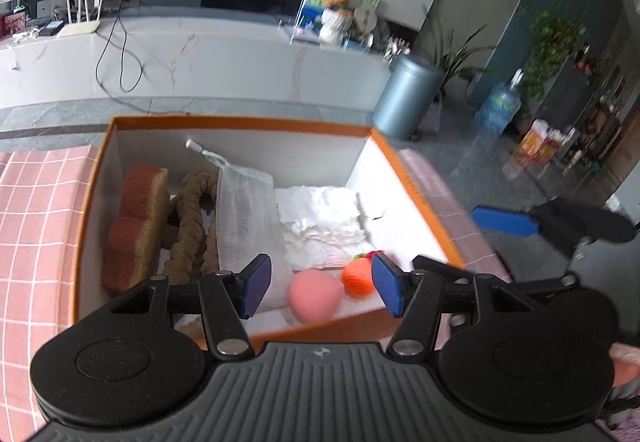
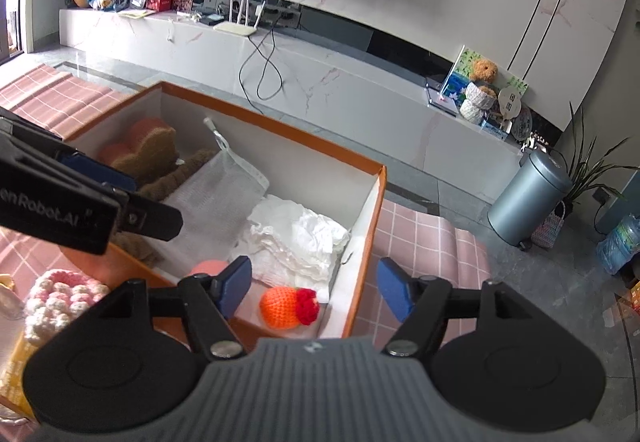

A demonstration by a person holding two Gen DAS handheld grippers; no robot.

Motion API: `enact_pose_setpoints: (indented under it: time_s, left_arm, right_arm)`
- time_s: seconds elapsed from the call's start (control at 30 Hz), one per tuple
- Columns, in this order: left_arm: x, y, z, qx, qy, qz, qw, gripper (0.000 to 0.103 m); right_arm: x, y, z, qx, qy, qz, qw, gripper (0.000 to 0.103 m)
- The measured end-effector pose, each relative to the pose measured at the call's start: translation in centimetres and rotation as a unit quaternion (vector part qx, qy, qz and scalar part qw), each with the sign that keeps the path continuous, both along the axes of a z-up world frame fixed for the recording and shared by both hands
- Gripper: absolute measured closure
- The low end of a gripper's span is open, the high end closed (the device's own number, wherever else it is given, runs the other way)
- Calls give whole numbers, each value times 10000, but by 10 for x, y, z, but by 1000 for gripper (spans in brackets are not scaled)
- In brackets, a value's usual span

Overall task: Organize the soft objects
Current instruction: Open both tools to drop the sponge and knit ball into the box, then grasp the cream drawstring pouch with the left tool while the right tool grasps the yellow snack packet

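An orange-rimmed box (image 1: 416, 185) with white walls stands on a pink checked cloth. It holds a brown sponge (image 1: 136, 226), a twisted brown rope (image 1: 192, 222), a white mesh bag (image 1: 250, 217), a crumpled white cloth (image 1: 324, 226), a pink ball (image 1: 314, 296) and an orange crocheted fruit (image 1: 358, 278). My left gripper (image 1: 320, 288) is open and empty above the box's near edge. My right gripper (image 2: 316, 288) is open and empty above the box's near right corner, over the orange fruit (image 2: 286, 306). The box (image 2: 370, 226) and white cloth (image 2: 296, 238) also show there.
A pink and white crocheted piece (image 2: 56, 302) lies outside the box at the left of the right wrist view. A grey bin (image 1: 404, 97) and a water bottle (image 1: 498, 109) stand on the floor. A marble TV bench (image 2: 320, 81) runs behind.
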State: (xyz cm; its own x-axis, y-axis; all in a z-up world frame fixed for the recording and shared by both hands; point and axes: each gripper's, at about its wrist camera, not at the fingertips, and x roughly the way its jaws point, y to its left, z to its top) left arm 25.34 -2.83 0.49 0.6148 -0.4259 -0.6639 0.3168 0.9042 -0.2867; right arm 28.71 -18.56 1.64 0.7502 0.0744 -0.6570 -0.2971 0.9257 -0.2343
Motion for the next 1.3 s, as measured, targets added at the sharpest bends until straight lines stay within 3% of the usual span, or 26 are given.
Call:
enact_pose_setpoints:
  time_s: [0.2, 0.37, 0.5, 0.7, 0.87, 1.17, 1.3]
  left_arm:
    - [-42, 12, 19, 62, -430, -25, 9991, 39]
    - [-82, 27, 27, 86, -857, 44, 9963, 39]
    - [-113, 42, 21, 239, -1241, 362, 9913, 39]
    - [-147, 71, 0, 368, -1362, 846, 9864, 39]
    - [-161, 91, -22, 608, -1098, 1179, 9851, 39]
    - [-179, 123, -60, 374, -164, 1359, 9899, 41]
    - [-181, 127, -68, 302, -51, 1361, 9902, 40]
  right_arm:
    - [-41, 13, 5, 194, -229, -2, 9995, 34]
    - [-80, 20, 7, 679, -394, -100, 9969, 34]
    - [-111, 23, 4, 1095, -541, -235, 9922, 34]
    - [-147, 39, -21, 1433, -403, -353, 9882, 34]
    - [-163, 55, -51, 1484, -7, -352, 9883, 34]
    - [-166, 73, -71, 1369, 418, -133, 9896, 38]
    - [-164, 80, -74, 1403, 525, -23, 9887, 40]
